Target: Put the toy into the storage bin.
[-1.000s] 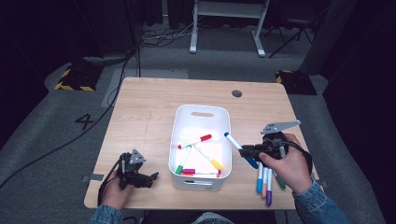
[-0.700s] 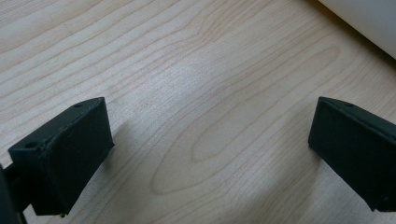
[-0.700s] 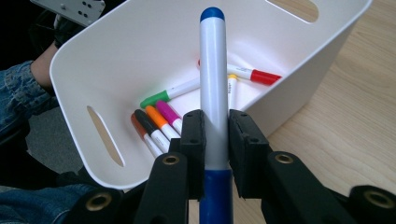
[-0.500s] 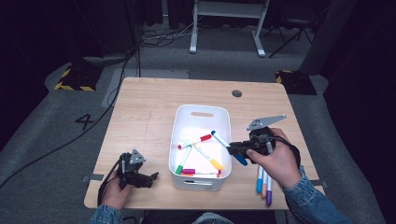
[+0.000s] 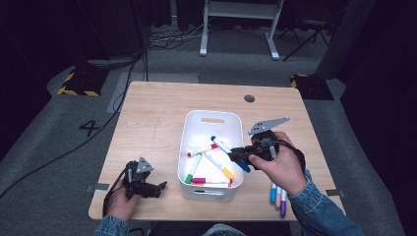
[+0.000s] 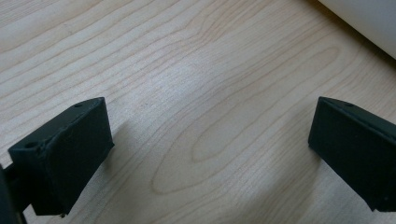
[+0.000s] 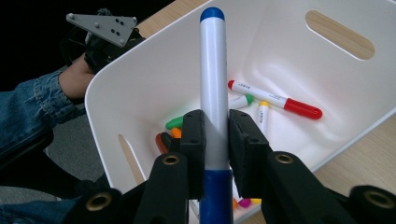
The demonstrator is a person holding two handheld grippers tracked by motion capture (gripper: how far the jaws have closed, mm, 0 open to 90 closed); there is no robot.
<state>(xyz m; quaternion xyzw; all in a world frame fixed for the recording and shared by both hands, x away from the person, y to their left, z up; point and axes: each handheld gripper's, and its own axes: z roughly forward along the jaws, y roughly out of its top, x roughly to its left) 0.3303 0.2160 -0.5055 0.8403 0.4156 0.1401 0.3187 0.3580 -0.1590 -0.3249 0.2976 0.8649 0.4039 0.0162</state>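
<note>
Right gripper view: blue marker (image 7: 214,88) clamped in right hand-held gripper (image 7: 215,140).

A light wooden table (image 5: 157,118) carries everything, with a small dark round grommet (image 5: 249,98) set near its far right edge. A white bin (image 5: 213,118) stands directly on it at the middle, nearer the near edge. Three loose markers (image 5: 277,196) lie side by side on the wood at the near right, just right of the bin.
</note>
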